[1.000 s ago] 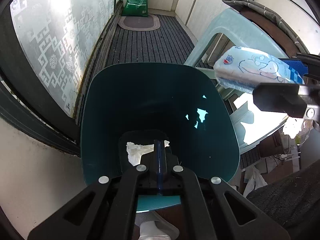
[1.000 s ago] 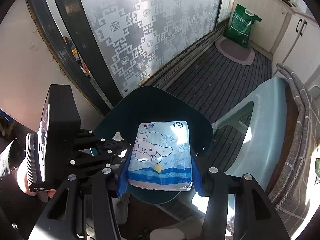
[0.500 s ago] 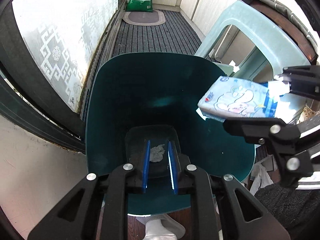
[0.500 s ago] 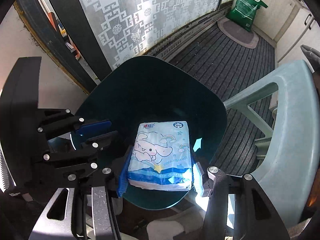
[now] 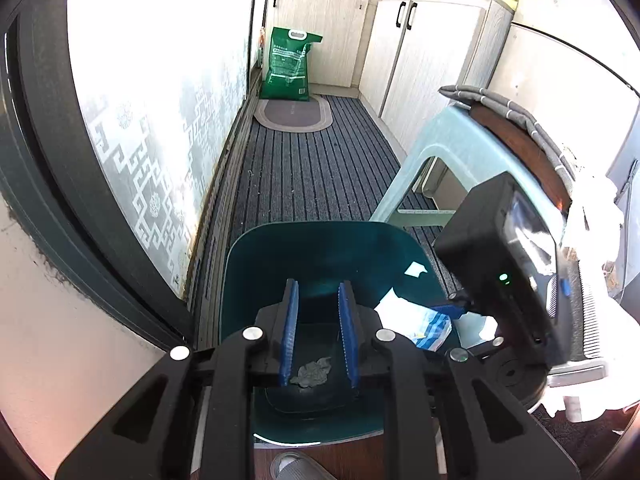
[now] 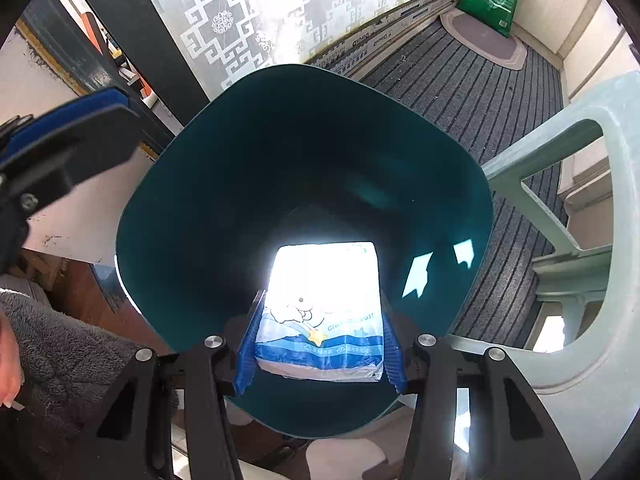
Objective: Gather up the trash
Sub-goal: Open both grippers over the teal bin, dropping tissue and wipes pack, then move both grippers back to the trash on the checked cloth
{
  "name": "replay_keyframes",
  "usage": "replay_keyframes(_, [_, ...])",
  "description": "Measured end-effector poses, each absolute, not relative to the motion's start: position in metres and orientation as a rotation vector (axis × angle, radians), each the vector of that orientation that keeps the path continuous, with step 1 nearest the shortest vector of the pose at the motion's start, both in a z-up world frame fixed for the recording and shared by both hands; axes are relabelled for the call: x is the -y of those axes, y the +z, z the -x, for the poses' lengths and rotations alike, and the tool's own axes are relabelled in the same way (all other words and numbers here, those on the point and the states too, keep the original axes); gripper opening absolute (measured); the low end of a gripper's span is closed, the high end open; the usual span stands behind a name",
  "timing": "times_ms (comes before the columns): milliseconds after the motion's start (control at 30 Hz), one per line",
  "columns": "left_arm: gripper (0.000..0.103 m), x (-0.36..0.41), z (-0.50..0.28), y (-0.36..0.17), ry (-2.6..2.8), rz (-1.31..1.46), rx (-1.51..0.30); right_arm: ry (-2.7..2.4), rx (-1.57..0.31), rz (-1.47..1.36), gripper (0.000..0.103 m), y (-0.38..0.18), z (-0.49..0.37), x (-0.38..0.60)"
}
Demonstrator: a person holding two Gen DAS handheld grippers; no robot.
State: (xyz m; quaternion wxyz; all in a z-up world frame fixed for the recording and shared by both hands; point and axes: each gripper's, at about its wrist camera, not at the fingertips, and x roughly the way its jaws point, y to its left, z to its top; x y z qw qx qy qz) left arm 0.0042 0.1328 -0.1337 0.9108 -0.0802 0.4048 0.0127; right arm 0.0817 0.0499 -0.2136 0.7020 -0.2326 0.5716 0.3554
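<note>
A dark teal trash bin (image 5: pixel 320 248) (image 6: pixel 208 168) stands open on the floor. My left gripper (image 5: pixel 318 336) is open and empty above the bin's mouth; a crumpled grey scrap (image 5: pixel 314 370) lies at the bin's bottom between its fingers. My right gripper (image 6: pixel 320 344) is shut on a blue and white tissue pack (image 6: pixel 322 316) with a cartoon print and holds it inside the bin's mouth. The pack (image 5: pixel 420 320) also shows in the left wrist view, at the bin's right side, under the right gripper's body (image 5: pixel 504 268).
A pale green plastic stool (image 5: pixel 452 148) (image 6: pixel 568 152) stands right of the bin, with a grey cushion (image 5: pixel 508 112) on it. A frosted glass door (image 5: pixel 160 120) runs along the left. A green bag (image 5: pixel 288 64) and an oval mat (image 5: pixel 294 118) lie at the far end.
My left gripper let go of the white tissue, opened and rose above the bin. My right gripper carried the tissue pack from above the rim down into the bin's mouth.
</note>
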Motion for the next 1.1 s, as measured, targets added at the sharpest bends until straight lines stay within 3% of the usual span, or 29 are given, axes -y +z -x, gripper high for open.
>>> replay_keyframes(167, [0.018, -0.132, 0.006, -0.104, 0.018, 0.165, -0.734, 0.786, -1.288, 0.541, 0.052, -0.227, -0.079, -0.054])
replay_keyframes(233, [0.015, -0.131, 0.012, -0.089, 0.011, 0.171, -0.677, 0.786, -1.294, 0.546, 0.058, -0.23, -0.078, -0.054])
replay_keyframes(467, [0.015, -0.124, 0.024, -0.038, -0.024, 0.199, -0.521, 0.812, -1.249, 0.547, 0.061, -0.22, -0.071, -0.051])
replay_keyframes(600, [0.02, -0.121, 0.025, -0.026, -0.034, 0.204, -0.485, 0.849, -1.159, 0.531, 0.06, -0.194, -0.064, -0.051])
replay_keyframes(667, [0.02, -0.118, 0.028, -0.023, -0.038, 0.207, -0.479, 0.855, -1.1, 0.527, 0.053, -0.178, -0.059, -0.049])
replay_keyframes(767, [0.02, -0.114, 0.028, -0.018, -0.047, 0.189, -0.464, 0.855, -1.005, 0.51, 0.05, -0.148, -0.055, -0.043])
replay_keyframes(1100, [0.024, -0.104, 0.029, 0.003, -0.079, 0.189, -0.389, 0.826, -0.777, 0.384, 0.049, -0.056, -0.059, 0.005])
